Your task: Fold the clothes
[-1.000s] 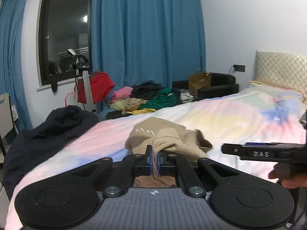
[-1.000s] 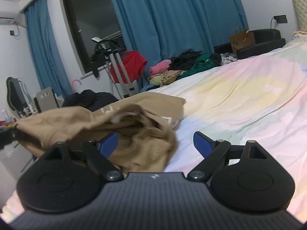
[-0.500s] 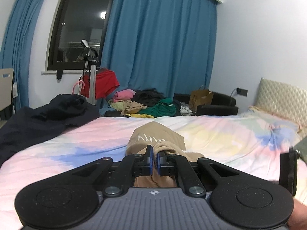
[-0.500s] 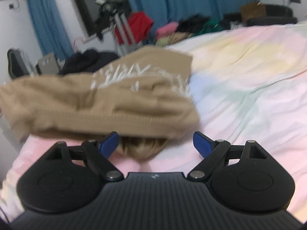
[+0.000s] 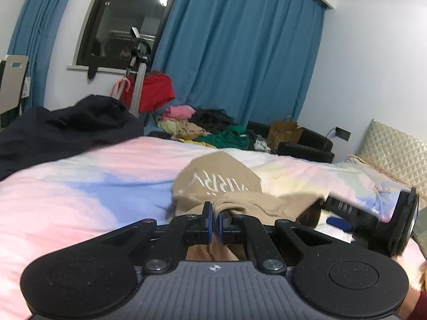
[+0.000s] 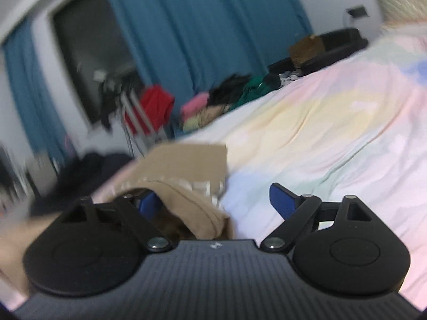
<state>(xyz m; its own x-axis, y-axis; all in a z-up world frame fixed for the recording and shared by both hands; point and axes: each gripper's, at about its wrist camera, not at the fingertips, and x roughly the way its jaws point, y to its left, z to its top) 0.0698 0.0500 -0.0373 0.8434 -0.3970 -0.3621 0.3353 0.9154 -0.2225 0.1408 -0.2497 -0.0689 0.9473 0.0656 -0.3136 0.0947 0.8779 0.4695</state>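
The left gripper [image 5: 213, 220] is pressed together on an edge of the tan shirt [image 5: 218, 184], the cloth pinched between its blue pads and hanging down behind them. The rest of the shirt lies on the pastel bed [image 5: 80, 186] just ahead of that gripper, lettering up.

A second ago the shirt was bunched in a raised heap and the right gripper [image 6: 213, 205] stood off to the side. Now the right gripper has swung in low beside the left one. Its fingers are spread wide, and a fold of the shirt [image 6: 186, 184] is draped over its left finger [image 6: 146, 202] while its right finger [image 6: 283, 200] stands clear over bare sheet. It has closed on nothing. The right wrist view is smeared with motion, so the exact lie of the hem there is hard to read.

The shirt also looks flatter and more stretched out than it did, with the lettered panel laid forward. That suggests one edge is being drawn across while the right side goes after a second hold. Until it closes, the shirt hangs from one corner only, and a pull from the left could drag it into a heap.

A dark garment [image 5: 66, 130] lies far to the left of the left gripper.
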